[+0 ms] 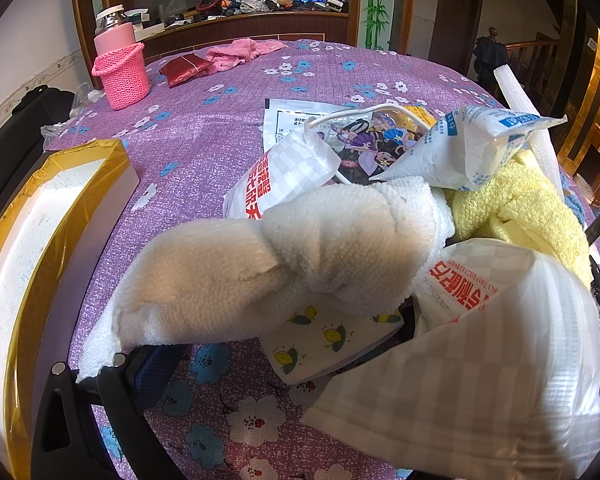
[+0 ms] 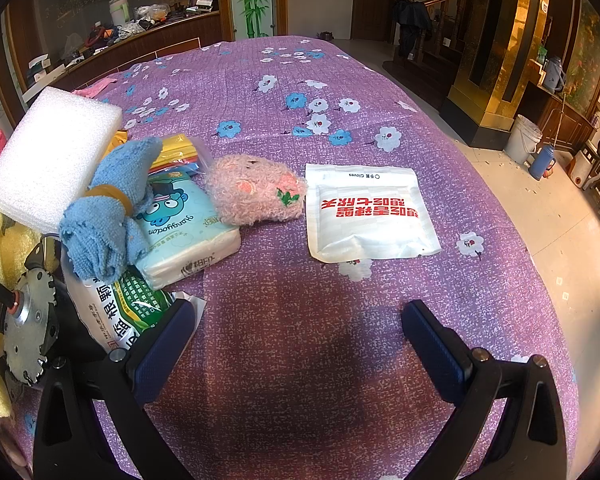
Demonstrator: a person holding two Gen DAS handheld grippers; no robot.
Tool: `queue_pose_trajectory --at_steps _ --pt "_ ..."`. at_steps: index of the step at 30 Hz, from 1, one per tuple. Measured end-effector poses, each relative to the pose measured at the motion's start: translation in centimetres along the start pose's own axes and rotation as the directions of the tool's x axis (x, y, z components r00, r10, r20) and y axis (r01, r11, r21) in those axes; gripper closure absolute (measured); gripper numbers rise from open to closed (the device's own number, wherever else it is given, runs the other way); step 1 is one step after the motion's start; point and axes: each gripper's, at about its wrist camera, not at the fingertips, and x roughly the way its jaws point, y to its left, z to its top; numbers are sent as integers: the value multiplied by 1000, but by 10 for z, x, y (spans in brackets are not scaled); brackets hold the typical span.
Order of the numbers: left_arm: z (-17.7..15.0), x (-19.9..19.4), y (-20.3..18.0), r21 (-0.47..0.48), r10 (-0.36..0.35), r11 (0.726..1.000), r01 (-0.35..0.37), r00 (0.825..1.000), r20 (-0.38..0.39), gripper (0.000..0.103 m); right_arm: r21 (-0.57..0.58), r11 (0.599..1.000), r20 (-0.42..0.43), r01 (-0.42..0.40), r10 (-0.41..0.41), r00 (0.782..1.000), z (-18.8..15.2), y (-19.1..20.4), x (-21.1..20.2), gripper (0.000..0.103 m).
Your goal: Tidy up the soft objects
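The left gripper (image 1: pixel 260 340), nearest the lens, had its jaws closed on a white towel (image 1: pixel 260 264) beside the foam box (image 1: pixel 40 220). The right gripper (image 2: pixel 300 344) hung wide open, empty, before the pink plush (image 2: pixel 256 190) and glove packet (image 2: pixel 368 212). Sorting looked barely begun; most soft things still littered the worktop (image 2: pixel 340 80).

The tablecloth (image 2: pixel 340 80) is purple, scattered with blue and white flowers. In the right wrist view, at nine o'clock a blue cloth (image 2: pixel 108 216) wears a tan band, beside a pale blue tissue pack (image 2: pixel 188 228) printed with a cartoon face; centre holds a fuzzy pink toy (image 2: pixel 252 192) and a white pouch (image 2: pixel 368 212) with red lettering. In the left wrist view, a cream towel (image 1: pixel 284 256) lies centre, a yellow towel (image 1: pixel 516 208) at three o'clock, and a pink woven basket (image 1: pixel 122 76) at ten o'clock.
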Motion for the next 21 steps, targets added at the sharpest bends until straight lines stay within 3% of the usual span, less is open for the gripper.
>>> queue_pose_trajectory --at_steps 2,5,9,13,16,21 --pt "1 0 0 20 -13 1000 14 1000 -20 0 0 1000 0 0 0 1000 0 0 0 0" --pt "-4 -4 3 67 -63 995 71 991 -121 0 0 1000 0 0 0 1000 0 0 0 0" --pt "-20 -15 9 69 -53 996 57 997 -57 0 0 1000 0 0 0 1000 0 0 0 0" --pt "-20 -17 8 56 -39 998 42 998 -52 0 -6 1000 -4 -4 4 1000 2 1 2 0" --pt "-24 -21 5 54 -26 998 29 998 -51 0 -14 1000 -62 -24 23 998 5 -1 3 0" --pt "-30 -36 15 48 -119 991 121 991 -53 6 -67 997 -100 -42 35 994 -4 -2 -5 0"
